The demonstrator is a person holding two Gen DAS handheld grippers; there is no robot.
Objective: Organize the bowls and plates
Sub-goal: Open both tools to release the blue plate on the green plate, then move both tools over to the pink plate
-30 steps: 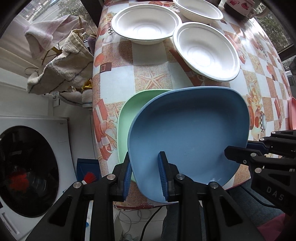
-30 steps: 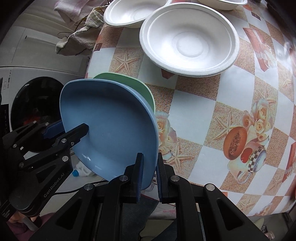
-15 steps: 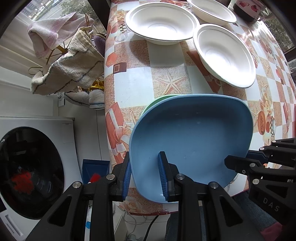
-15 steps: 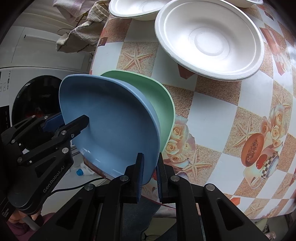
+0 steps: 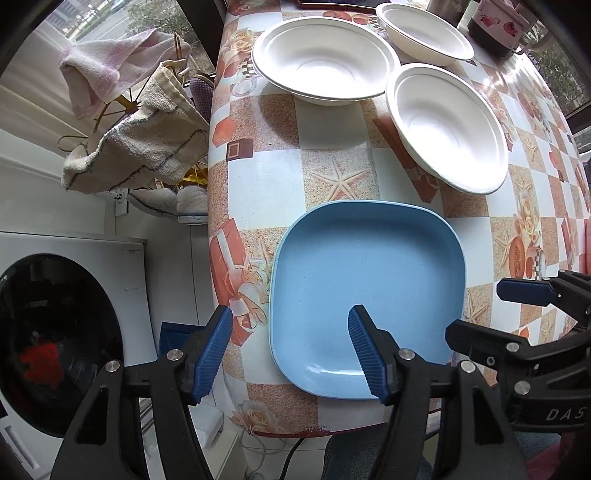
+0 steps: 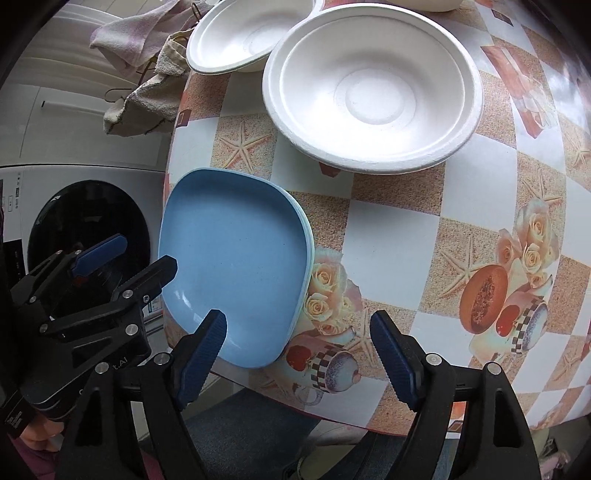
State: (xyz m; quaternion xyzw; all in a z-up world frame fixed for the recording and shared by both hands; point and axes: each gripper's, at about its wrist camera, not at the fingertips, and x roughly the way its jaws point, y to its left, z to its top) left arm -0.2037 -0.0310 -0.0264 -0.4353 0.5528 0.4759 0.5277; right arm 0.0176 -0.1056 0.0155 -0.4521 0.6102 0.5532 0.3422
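A blue square plate (image 5: 365, 280) lies flat at the near corner of the table and covers the green plate beneath it; it also shows in the right wrist view (image 6: 236, 254), where only a thin pale rim edges it. My left gripper (image 5: 291, 350) is open and empty at the plate's near left edge. My right gripper (image 6: 297, 350) is open and empty at its near right edge. Three white bowls stand farther back: a left one (image 5: 325, 62), a right one (image 5: 447, 122) and a far one (image 5: 428, 33).
The patterned table (image 5: 266, 177) ends close to the plate on the near and left sides. Towels (image 5: 136, 147) hang on a rack to the left. A washing machine (image 5: 55, 332) stands below left. A dark container (image 5: 495, 26) sits at the far right.
Both grippers were shut on the blue plate, held tilted above the green plate. The blue plate now lies on the green one, and both grippers have opened and let go.
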